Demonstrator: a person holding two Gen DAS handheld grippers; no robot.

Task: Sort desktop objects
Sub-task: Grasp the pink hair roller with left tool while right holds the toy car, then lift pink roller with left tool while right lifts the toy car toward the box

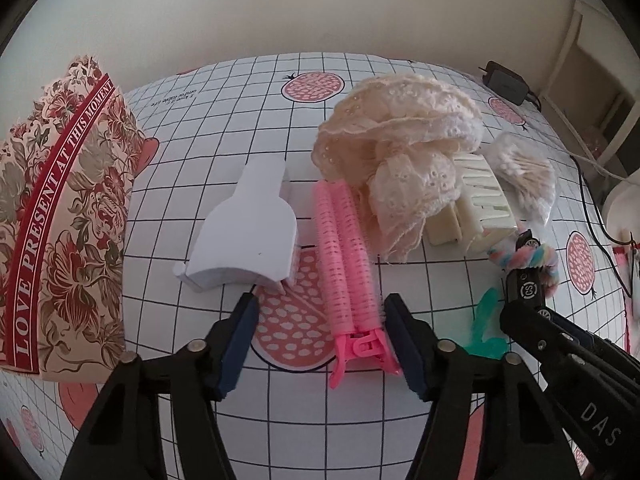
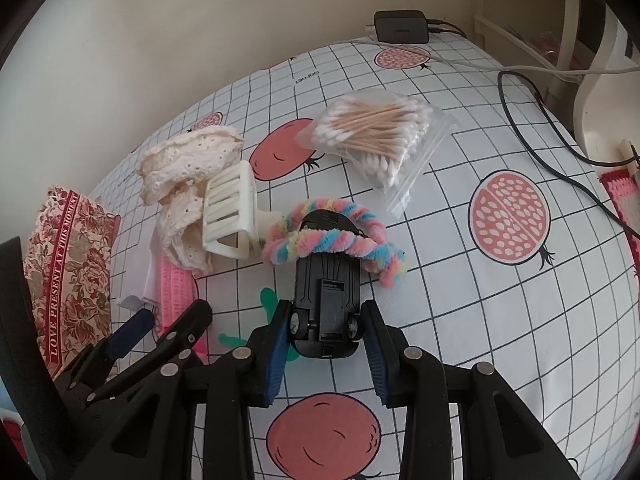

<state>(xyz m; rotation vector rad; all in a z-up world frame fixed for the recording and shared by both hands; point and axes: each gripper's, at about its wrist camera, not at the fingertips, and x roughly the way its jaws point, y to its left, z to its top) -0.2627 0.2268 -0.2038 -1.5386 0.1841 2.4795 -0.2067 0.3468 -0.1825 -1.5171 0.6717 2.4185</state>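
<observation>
Tool on the right [image 2: 325, 328] pinches an upturned black toy car [image 2: 325, 300]; left tool [image 1: 320, 312] spreads around a pink hair roller [image 1: 347, 260], ready to lift for sorting.

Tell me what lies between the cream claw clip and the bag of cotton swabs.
In the right wrist view, only bare gridded tablecloth with a printed red fruit separates the cream claw clip from the bag of cotton swabs.
</observation>
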